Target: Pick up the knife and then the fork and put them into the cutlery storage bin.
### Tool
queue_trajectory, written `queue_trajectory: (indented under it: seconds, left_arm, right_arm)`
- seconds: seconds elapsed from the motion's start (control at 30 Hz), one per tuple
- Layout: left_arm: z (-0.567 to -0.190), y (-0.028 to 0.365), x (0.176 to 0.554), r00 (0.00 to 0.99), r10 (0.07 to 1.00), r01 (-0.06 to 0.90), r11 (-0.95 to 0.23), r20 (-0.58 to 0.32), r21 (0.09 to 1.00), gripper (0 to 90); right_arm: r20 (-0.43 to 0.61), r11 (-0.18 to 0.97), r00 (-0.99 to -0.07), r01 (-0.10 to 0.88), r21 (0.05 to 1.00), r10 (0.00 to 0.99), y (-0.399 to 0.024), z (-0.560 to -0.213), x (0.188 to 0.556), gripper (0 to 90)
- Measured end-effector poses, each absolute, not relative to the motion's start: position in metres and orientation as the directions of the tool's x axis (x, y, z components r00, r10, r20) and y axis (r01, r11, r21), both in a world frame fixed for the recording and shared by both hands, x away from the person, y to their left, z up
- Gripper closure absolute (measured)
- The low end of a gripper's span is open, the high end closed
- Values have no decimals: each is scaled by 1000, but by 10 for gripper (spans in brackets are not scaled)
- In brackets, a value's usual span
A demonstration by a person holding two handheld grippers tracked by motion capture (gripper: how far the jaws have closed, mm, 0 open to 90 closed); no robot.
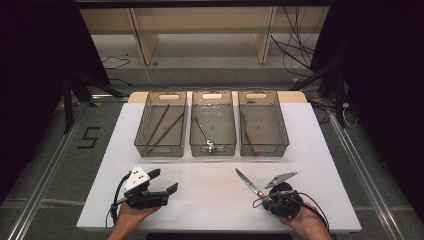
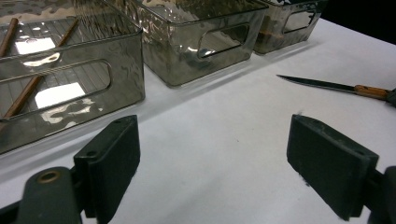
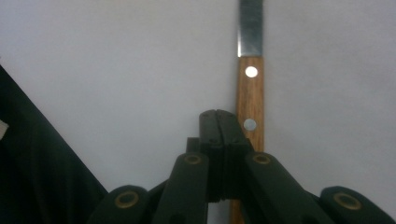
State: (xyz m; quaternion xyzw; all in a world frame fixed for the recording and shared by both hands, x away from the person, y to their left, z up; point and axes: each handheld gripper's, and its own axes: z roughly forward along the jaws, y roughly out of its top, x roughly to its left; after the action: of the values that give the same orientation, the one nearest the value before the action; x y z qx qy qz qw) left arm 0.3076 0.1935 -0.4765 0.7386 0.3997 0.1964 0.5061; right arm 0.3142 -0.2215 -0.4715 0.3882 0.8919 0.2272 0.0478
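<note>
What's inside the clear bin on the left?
The left bin holds two long brown sticks lying slanted on its floor, shaped like chopsticks. Its tinted, glossy walls blur the near corner, so anything small there cannot be made out.

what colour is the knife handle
Warm brown wood with two silver rivets; the knife handle shows best in the right gripper view.

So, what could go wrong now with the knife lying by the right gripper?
1. The right gripper has its jaws shut beside the wooden handle of the knife, not around it. Moving on may only push the knife across the table.
2. The blade points up and left over the table. A sliding knife might swing its tip toward the left gripper, which rests there with open jaws.
</note>
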Motion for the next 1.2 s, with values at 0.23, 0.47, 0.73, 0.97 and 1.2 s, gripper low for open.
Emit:
queue_trajectory:
  seconds: [0.23,0.47,0.73,0.97,1.2]
  left_arm:
    - [-477,193,308,603,789,392,-169,-114,904,170]
    - [-477,192,308,603,790,394,-168,-116,904,170]
    - [-477,193,308,602,790,395,-169,-115,903,170]
    - [-477,193,308,602,790,393,-169,-114,904,170]
    - [-477,193,308,602,790,393,-169,-114,904,170]
  right_arm:
    - [72,594,-684,676,435,726,-228,-469,317,900]
    - [55,612,-705,649,451,707,-224,-448,323,710]
    - [55,631,-703,667,396,709,-215,-446,344,461]
    - [35,676,-725,657,334,687,-201,-451,355,479]
    - [9,703,-731,660,264,683,-192,-455,361,573]
